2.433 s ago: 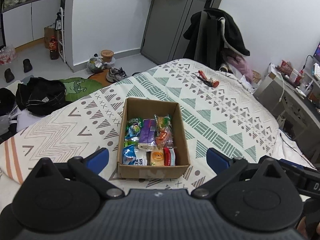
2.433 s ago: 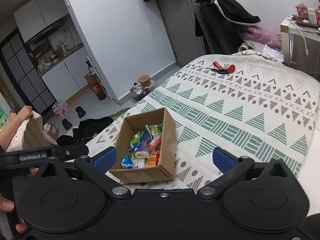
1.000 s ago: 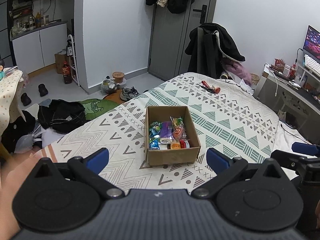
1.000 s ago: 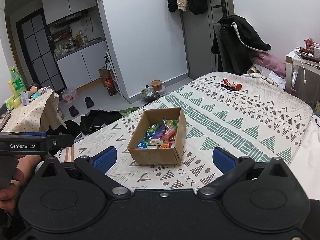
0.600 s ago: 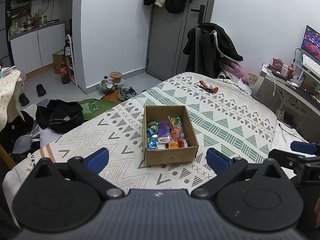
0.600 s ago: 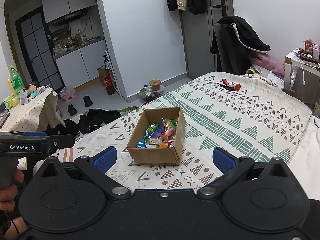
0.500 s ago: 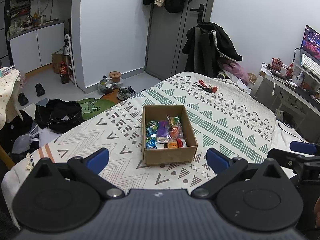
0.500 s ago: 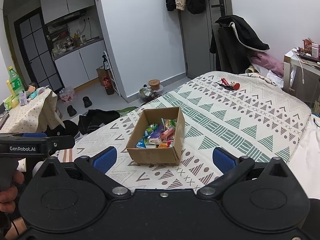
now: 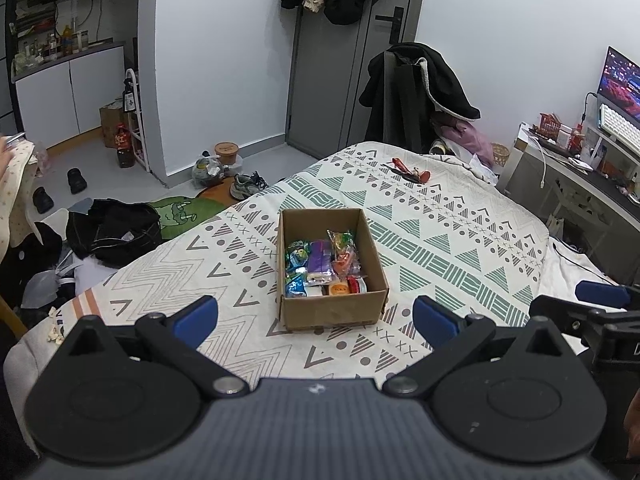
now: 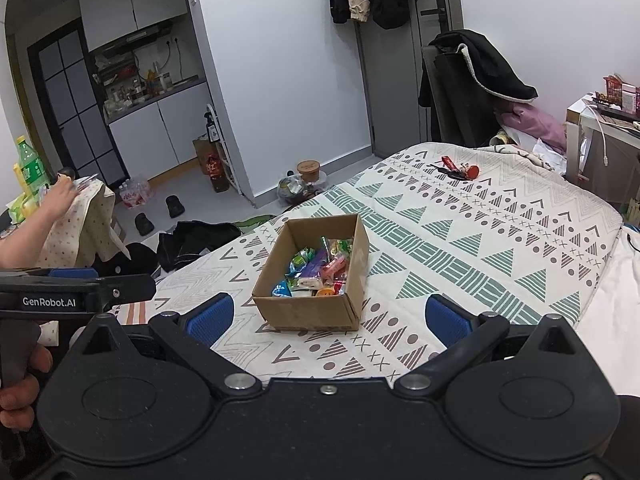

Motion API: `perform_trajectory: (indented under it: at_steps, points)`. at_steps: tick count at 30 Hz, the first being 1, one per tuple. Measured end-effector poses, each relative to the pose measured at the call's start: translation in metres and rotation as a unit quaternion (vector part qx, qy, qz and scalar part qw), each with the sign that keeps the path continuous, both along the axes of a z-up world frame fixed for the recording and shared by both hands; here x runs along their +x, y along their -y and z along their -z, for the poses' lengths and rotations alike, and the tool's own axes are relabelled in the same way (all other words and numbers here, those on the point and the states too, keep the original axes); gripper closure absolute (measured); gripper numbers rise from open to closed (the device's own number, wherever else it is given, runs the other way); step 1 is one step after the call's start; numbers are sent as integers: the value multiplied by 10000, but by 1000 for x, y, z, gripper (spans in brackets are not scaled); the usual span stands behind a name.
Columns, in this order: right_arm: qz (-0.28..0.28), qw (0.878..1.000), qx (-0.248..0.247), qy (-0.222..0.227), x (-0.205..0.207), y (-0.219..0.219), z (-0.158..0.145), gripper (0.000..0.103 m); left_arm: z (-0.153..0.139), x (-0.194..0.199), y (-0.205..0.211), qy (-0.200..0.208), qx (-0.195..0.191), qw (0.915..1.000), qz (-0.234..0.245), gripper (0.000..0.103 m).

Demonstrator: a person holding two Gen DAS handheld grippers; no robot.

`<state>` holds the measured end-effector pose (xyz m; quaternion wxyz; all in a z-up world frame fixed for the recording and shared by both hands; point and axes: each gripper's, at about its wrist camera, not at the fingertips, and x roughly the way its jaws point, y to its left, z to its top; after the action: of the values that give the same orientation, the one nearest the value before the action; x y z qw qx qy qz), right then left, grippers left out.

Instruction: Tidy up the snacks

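Open cardboard box point(image 9: 328, 312) holds bright snack packets point(image 9: 320, 264), perhaps 8; left claw point(image 9: 316, 316) and right claw point(image 10: 328, 318) spread apart.

Since the earliest frames, both grippers have drawn back and up from the box point(image 9: 332, 268): it now appears smaller and farther off in each wrist view, with more bed point(image 9: 460, 240) and floor in sight. In the right wrist view, an arm point(image 10: 44, 208) that was absent half a second ago now reaches over the side table at left
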<state>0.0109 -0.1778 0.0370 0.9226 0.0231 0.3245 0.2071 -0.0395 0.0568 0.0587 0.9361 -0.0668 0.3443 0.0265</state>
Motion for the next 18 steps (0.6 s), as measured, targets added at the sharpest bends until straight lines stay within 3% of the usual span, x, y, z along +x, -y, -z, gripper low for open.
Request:
perform_trajectory:
  at_steps: [18]
  points:
    - [92, 9999, 16, -94, 5, 5, 8, 0, 4, 2, 10, -22, 9, 9999, 158, 0]
